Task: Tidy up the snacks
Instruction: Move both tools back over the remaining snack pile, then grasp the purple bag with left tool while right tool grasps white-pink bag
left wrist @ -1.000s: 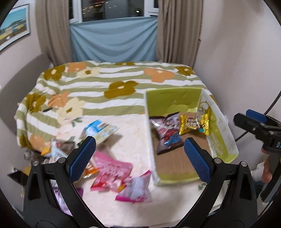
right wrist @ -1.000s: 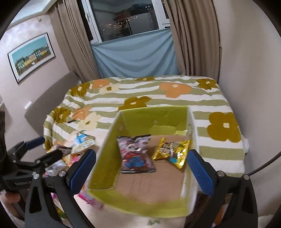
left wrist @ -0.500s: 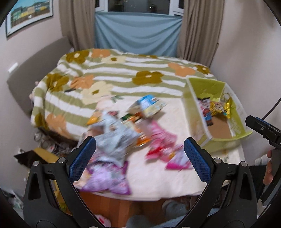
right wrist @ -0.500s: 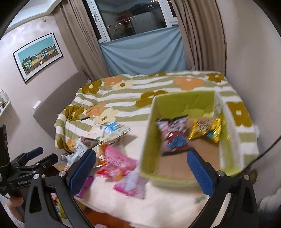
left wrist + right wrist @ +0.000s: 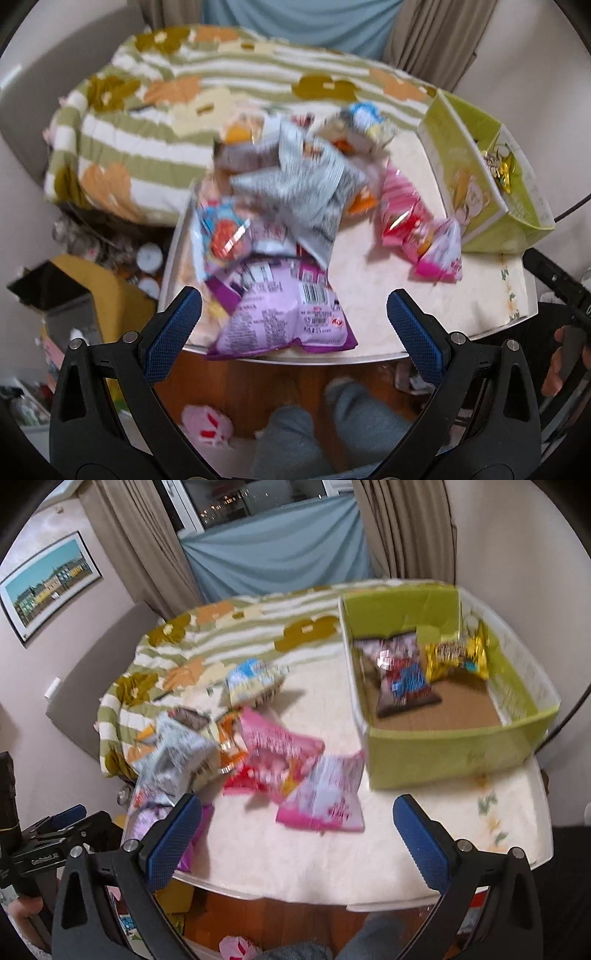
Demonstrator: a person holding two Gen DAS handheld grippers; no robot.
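The left gripper (image 5: 293, 317) is being held wide open and empty above the near edge of the table (image 5: 491, 295), with the purple bag (image 5: 284, 314) lying between its spread fingers from the camera's view; whether the fingers are level with the bag cannot be told. The right gripper (image 5: 295, 830) is likewise being held wide open with nothing in it, above a bare part of the table's near side.

The snacks are being left in a loose heap on the table's left half: a grey bag (image 5: 299, 184) is resting on top, a pink bag (image 5: 275, 755) and a smaller pink pack (image 5: 325, 794) are lying just beside the heap. A blue-and-white bag (image 5: 253, 681) is lying at the far edge. The green box (image 5: 454, 749) is standing on the table's right side, with a dark bag (image 5: 399, 675) and a gold bag (image 5: 456, 657) lying flat inside it, side by side. Much of the heap is being blurred by motion.
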